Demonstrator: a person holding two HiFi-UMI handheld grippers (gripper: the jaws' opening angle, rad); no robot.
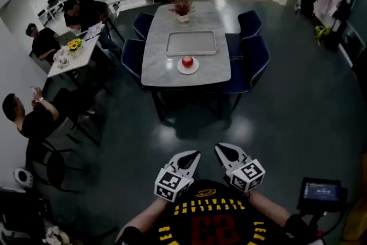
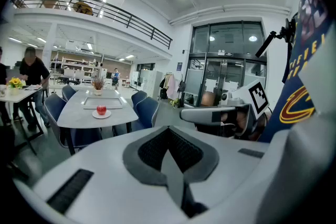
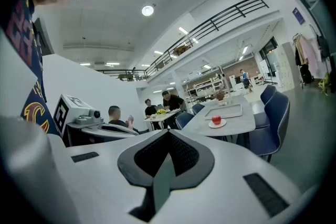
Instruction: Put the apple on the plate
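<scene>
Jaws pressed together, empty, on left gripper [image 1: 193, 155] and right gripper [image 1: 221, 150]; apple [image 1: 187, 61] already sits on plate [image 1: 180, 69] well apart, so nothing looks left to do.

The red apple [image 1: 187, 61] sits upright in the middle of the white plate [image 1: 195, 68], at the grey table's [image 1: 160, 63] near end.

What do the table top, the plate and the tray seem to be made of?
The table top is mottled pale grey and fairly matt, so it looks like stone or a stone-look laminate. The plate is plain white and smooth, probably ceramic, perhaps plastic. The tray is flat and grey with a lighter raised rim: metal or plastic, too far away to tell.
</scene>
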